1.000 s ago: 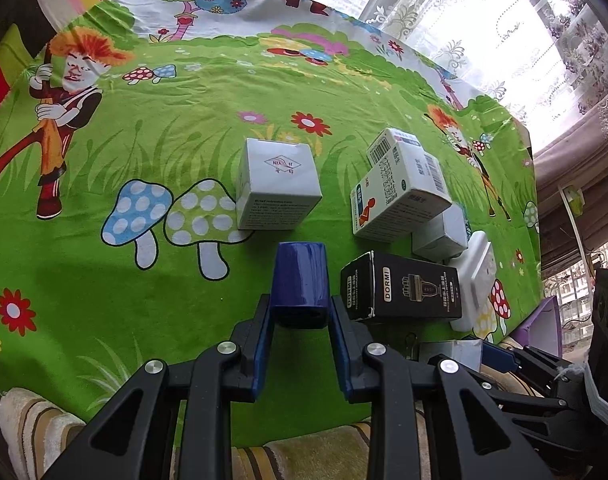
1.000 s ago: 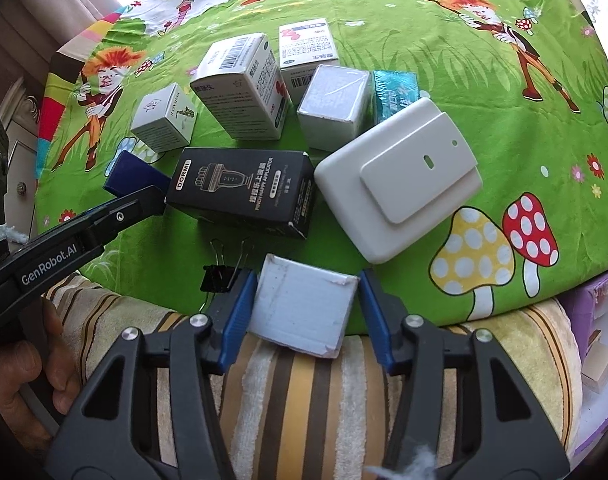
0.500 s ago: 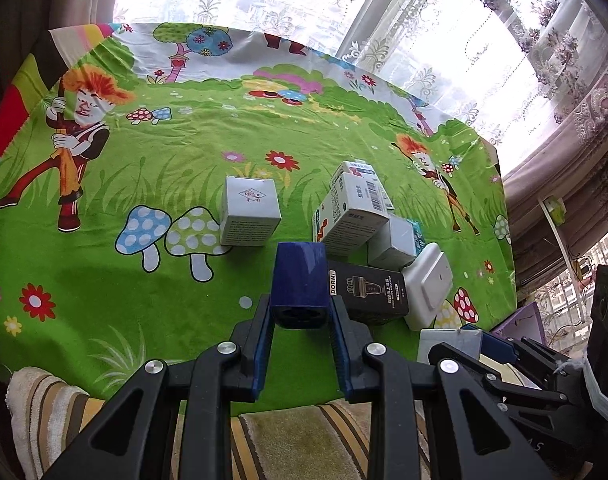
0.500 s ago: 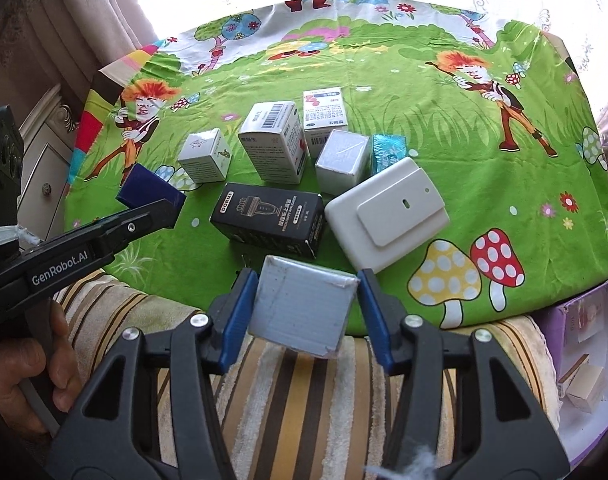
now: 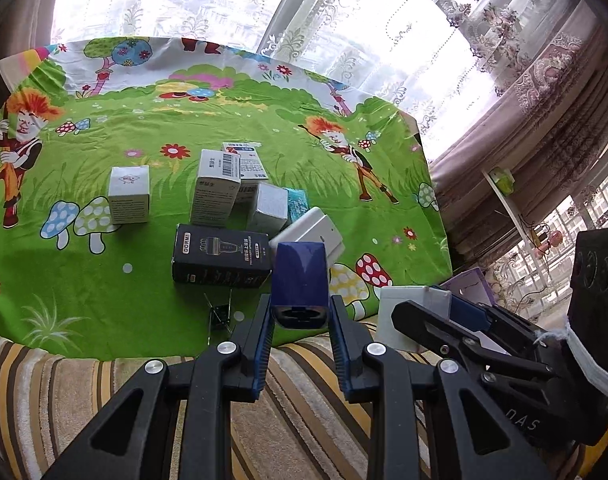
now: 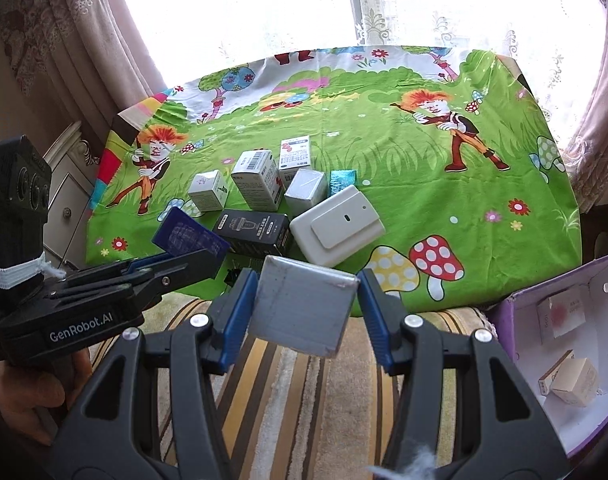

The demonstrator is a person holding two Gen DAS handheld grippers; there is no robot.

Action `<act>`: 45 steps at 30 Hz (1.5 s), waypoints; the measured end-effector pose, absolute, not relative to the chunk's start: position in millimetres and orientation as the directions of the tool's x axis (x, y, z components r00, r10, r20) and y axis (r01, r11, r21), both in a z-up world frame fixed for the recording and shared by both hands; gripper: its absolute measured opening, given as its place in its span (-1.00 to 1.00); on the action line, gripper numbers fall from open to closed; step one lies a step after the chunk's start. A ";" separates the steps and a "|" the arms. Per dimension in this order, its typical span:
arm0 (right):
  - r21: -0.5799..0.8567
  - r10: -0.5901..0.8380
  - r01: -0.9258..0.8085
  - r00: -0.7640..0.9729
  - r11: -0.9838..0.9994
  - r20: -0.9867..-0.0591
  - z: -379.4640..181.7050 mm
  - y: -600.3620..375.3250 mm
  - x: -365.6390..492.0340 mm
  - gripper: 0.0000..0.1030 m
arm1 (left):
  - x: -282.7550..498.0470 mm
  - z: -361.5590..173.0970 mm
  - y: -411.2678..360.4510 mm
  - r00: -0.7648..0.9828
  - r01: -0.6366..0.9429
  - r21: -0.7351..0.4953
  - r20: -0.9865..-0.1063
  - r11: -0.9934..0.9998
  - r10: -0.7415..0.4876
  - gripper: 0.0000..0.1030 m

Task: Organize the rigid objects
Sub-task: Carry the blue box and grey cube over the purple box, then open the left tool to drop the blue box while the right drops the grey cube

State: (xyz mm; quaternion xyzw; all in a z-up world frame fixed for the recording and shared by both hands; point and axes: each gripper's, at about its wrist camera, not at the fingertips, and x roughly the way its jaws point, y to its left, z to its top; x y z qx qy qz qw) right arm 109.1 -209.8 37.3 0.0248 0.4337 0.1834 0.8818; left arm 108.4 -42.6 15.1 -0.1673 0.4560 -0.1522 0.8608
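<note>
The left gripper (image 5: 300, 316) is clenched on a dark blue box (image 5: 300, 276), held by its two narrow sides above the near edge of the table (image 5: 144, 292). The right gripper (image 6: 307, 304) is clenched on a grey box (image 6: 304, 304), gripped across its opposite side faces, above the striped towel (image 6: 288, 396) at the table's near edge.

Handling, as a judgement: both boxes appear to be light cardboard cartons. They are stiff enough to carry, but thin walls can dent under excess squeeze. The grey box looks wrapped in a smooth film and may slip. Grip across flat, parallel faces near the middle, not at the corners.

The remaining items sit clustered on the table: a black box (image 6: 254, 232) lying flat, a white flat case (image 6: 337, 226) just beside it, a silver box (image 6: 305, 192), a barcode box (image 6: 256, 180) standing upright, a small white box (image 6: 208, 191) a little apart, and a red-printed box (image 6: 295, 154) at the back. A black binder clip (image 5: 220, 316) lies near the table's front edge.

The table carries a glossy green cartoon cloth (image 6: 443, 200); it looks slick, so boxes may slide when nudged. A purple bin (image 6: 559, 360) at the right already holds two small cartons and is the likely drop point. Lace curtains (image 5: 343, 20) and bright windows stand behind the table.
</note>
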 end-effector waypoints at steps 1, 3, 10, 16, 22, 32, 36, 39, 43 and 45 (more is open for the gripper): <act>0.213 0.349 -0.295 0.560 0.931 -0.752 38.6 -218.0 106.3 0.09 | 107.0 16.1 -50.3 0.531 0.125 -0.430 -0.732 0.894 -0.427 -0.45; 0.231 0.356 -0.281 0.568 0.931 -0.742 40.7 -234.6 100.9 0.09 | 103.7 17.8 -68.3 0.512 0.161 -0.435 -0.730 0.886 -0.452 -0.45; 0.269 0.334 -0.200 0.615 0.942 -0.715 46.0 -302.3 85.4 0.09 | 99.2 18.6 -133.0 0.420 0.279 -0.432 -0.749 0.858 -0.513 -0.45; 0.276 0.249 -0.065 0.661 0.959 -0.708 43.0 -373.1 80.7 0.09 | 104.9 17.0 -183.6 0.348 0.358 -0.399 -0.782 0.844 -0.517 -0.45; 0.280 0.174 0.057 0.661 0.958 -0.730 22.7 -433.2 77.0 0.09 | 115.9 7.5 -241.1 0.260 0.433 -0.379 -0.816 0.818 -0.516 -0.45; 0.279 0.125 0.171 0.599 0.945 -0.791 -24.6 -484.5 72.3 0.09 | 132.2 -14.5 -303.5 0.169 0.476 -0.346 -0.866 0.808 -0.471 -0.45; 0.281 0.131 0.176 0.580 0.943 -0.804 -37.2 -485.7 73.7 0.09 | 141.0 -21.7 -317.7 0.152 0.473 -0.349 -0.872 0.809 -0.465 -0.45; 0.283 0.139 0.175 0.567 0.943 -0.812 -44.2 -483.7 74.8 0.09 | 149.1 -25.5 -323.5 0.154 0.464 -0.353 -0.871 0.813 -0.466 -0.45; 0.282 0.140 0.178 0.556 0.943 -0.820 -49.1 -484.0 75.7 0.12 | 157.6 -30.6 -324.5 0.141 0.438 -0.368 -0.873 0.821 -0.466 -0.24; 0.289 0.148 0.182 0.547 0.940 -0.824 -51.3 -484.8 76.8 0.30 | 158.1 -31.8 -321.0 0.136 0.423 -0.384 -0.869 0.821 -0.476 0.02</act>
